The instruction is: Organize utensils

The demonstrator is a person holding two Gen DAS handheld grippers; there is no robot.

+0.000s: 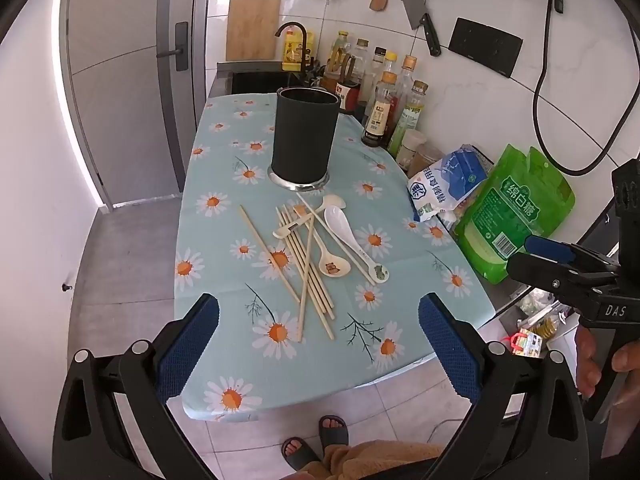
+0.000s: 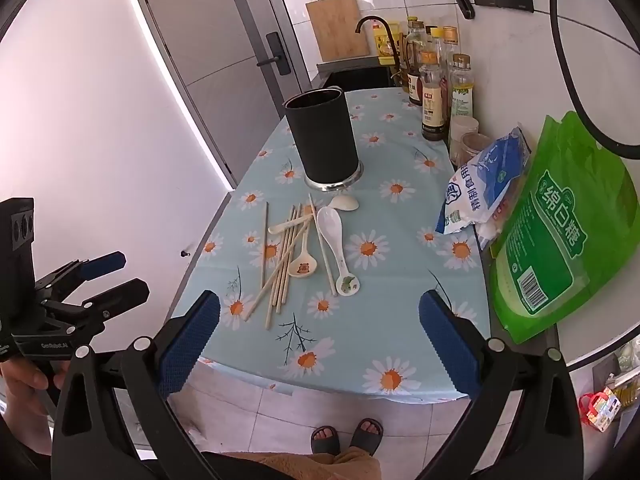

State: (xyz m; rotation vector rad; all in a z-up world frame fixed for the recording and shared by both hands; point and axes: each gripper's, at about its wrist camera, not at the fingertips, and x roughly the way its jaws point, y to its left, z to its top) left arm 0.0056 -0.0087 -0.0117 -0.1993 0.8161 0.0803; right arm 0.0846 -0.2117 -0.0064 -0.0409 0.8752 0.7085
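Observation:
A black cylindrical utensil holder (image 1: 302, 136) (image 2: 324, 136) stands upright on the daisy tablecloth (image 1: 224, 264) (image 2: 400, 320). In front of it lie several wooden chopsticks (image 1: 306, 268) (image 2: 282, 264) mixed with white and cream spoons (image 1: 340, 222) (image 2: 334, 232), one with a bear print (image 1: 334, 268) (image 2: 304, 268). My left gripper (image 1: 318, 320) (image 2: 114, 276) is open and empty, above the table's near edge. My right gripper (image 2: 320, 320) (image 1: 532, 254) is open and empty, held to the right of the left one.
Sauce and oil bottles (image 1: 384, 96) (image 2: 436, 80) line the back right by the wall. A blue-white salt bag (image 1: 448, 184) (image 2: 484, 188) and a green sugar bag (image 1: 516, 208) (image 2: 560, 232) lie at the table's right edge. A sink with a faucet (image 1: 294, 40) sits behind.

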